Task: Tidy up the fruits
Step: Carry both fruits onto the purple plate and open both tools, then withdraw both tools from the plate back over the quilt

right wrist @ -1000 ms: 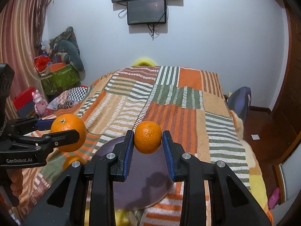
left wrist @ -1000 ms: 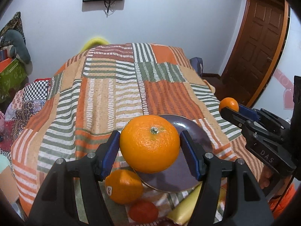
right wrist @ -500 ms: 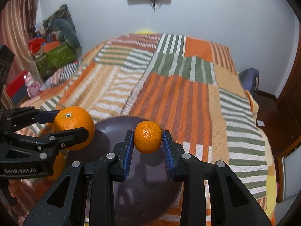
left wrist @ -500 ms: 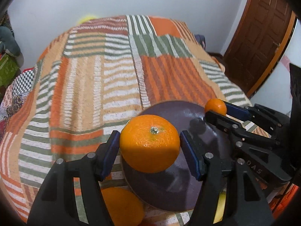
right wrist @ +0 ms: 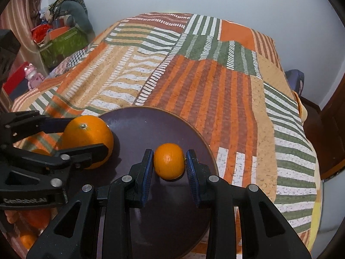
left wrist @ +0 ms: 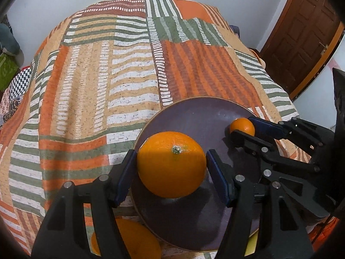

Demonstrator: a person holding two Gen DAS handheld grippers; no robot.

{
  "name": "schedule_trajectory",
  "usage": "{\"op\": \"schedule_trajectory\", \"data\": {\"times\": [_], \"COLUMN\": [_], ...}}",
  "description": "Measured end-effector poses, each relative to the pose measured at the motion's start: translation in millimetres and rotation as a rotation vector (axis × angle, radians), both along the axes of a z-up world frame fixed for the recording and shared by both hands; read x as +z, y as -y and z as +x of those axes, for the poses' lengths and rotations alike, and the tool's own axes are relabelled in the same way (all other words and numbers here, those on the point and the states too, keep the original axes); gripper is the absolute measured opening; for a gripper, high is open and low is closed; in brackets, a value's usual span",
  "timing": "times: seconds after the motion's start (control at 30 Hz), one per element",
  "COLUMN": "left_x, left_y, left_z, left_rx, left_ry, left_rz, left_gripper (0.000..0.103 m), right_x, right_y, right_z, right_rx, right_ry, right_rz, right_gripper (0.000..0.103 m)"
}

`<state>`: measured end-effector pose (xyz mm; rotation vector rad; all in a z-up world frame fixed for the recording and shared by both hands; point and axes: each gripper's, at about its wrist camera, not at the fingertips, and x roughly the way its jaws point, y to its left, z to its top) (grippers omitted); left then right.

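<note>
Now left tongs [left wrist: 171,168] clench the big orange [left wrist: 171,164]; right tongs [right wrist: 169,168] clench the small orange [right wrist: 169,160].

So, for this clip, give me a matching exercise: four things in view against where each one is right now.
Things:
1. large orange
2. small orange
3. dark plate
4. third orange

Places:
A. on the striped bedspread, under both grippers
B. between the right gripper fingers
C. on the bedspread beside the plate
D. between the left gripper fingers

Pairs: 1-D, 2-B, 3-A, 4-C
</note>
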<state>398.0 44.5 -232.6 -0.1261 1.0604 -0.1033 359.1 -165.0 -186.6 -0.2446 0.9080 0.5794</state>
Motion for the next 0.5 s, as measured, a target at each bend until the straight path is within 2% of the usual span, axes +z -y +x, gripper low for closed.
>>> {"op": "schedule_trajectory", "data": {"times": [0.1, 0.17, 0.33, 0.5], "left_x": [0, 3, 20, 47], "left_y": [-3, -7, -12, -14], "left_z": [1, 1, -12, -46], "left_rx": [0.0, 0.012, 0.028, 0.024], "left_ry": [0.001, 0.005, 0.049, 0.105], "left_rz": [-0.022, -0.038, -0.04, -0.009], "left_gripper": [0.068, 0.071, 0.071, 0.071], "right_x": [-1, 1, 8, 28], "right_y": [0, 1, 7, 19], "right_z": [1, 1, -5, -25], "right_rx": [-0.006, -0.011, -0.016, -0.014], "right_ry": [-0.01, 0.001, 0.018, 0.05], "right_rz": [-0.003, -0.009, -0.014, 0.006], "right_gripper": [0.048, 0.056, 0.056, 0.058]}}
